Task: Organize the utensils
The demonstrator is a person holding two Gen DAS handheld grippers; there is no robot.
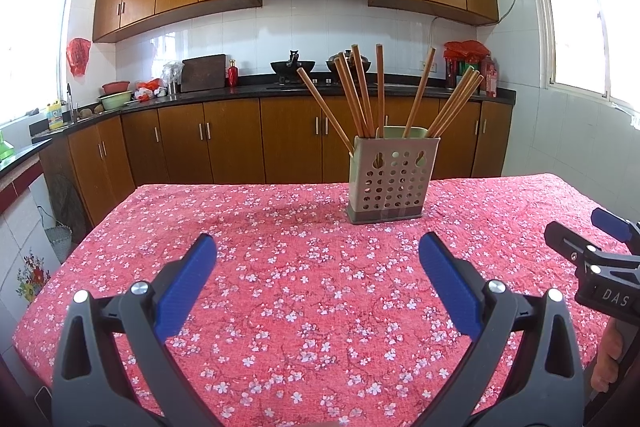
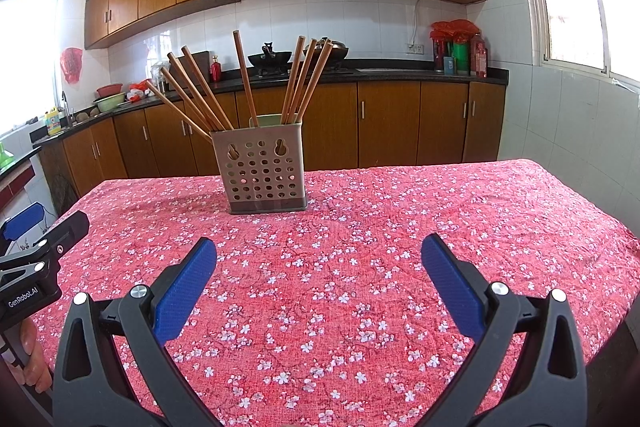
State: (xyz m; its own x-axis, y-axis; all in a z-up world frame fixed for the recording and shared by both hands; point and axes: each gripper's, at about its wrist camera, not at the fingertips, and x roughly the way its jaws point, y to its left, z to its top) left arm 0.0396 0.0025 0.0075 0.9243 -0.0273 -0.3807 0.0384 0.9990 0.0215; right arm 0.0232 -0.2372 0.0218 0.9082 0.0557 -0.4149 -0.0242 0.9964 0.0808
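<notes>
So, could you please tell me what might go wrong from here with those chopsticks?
1. The chopsticks fan out at different angles from the perforated holder; grabbing one may lever its neighbours out.
2. The holder stands free on the floral tablecloth, so a sideways pull could tip it.
3. The left claw and right claw are both open and could collide at the holder.

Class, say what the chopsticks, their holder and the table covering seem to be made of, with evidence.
Chopsticks: probably wood or bamboo, matte reddish-brown, square-ended.
Holder: likely moulded plastic, dull beige, punched with round holes.
Tablecloth: woven fabric, red with printed white blossoms, slightly wrinkled.
</notes>
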